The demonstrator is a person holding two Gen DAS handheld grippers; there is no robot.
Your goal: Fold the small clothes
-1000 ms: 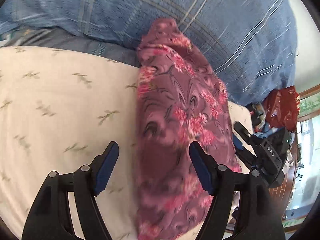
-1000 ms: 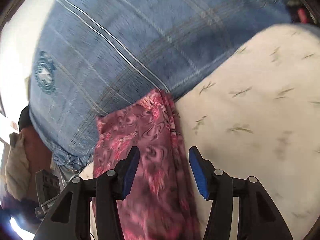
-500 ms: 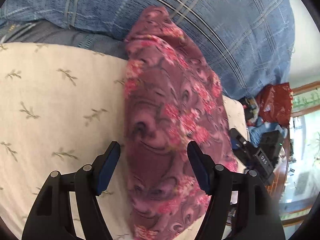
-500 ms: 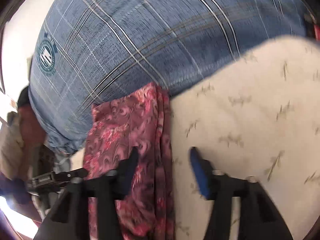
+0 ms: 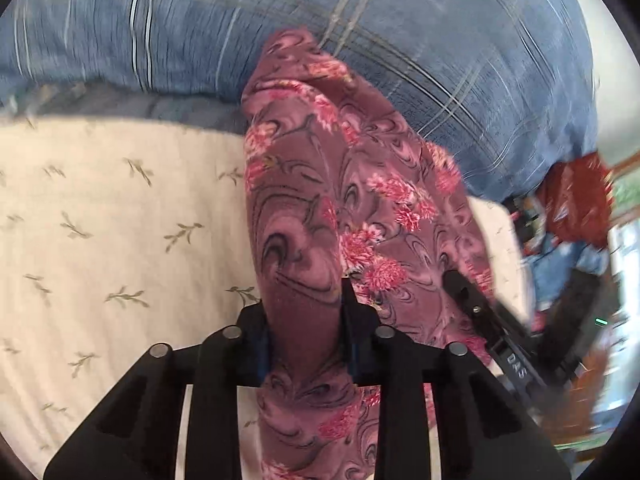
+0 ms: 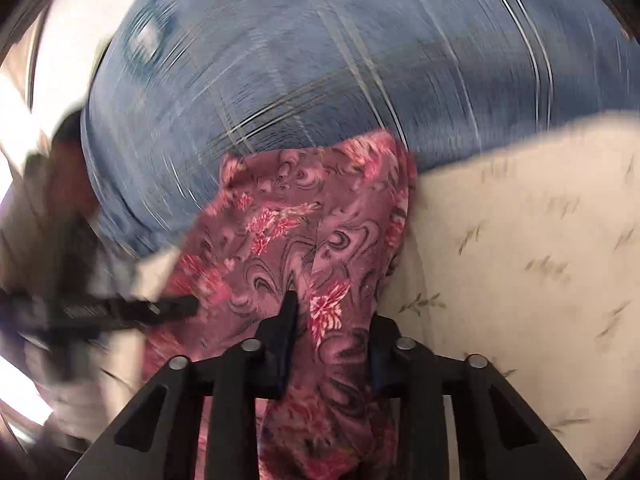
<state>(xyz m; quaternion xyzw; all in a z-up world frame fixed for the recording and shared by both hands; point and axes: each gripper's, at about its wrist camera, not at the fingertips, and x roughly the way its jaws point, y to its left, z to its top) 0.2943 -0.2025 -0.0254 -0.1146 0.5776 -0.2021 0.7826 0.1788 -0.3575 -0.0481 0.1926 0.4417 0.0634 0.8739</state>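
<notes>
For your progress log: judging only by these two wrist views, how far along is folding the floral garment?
Done: both grips are made; the left gripper and right gripper have their fingers shut on the floral garment. In hand: it lies bunched lengthwise on the cream sheet, against the blue plaid pillow. Left: any neat fold; none visible.

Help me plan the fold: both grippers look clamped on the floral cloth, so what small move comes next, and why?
Probably lift both ends together. The left gripper and right gripper each pinch the floral cloth, which lies bunched on the cream sheet against the blue plaid fabric.
</notes>
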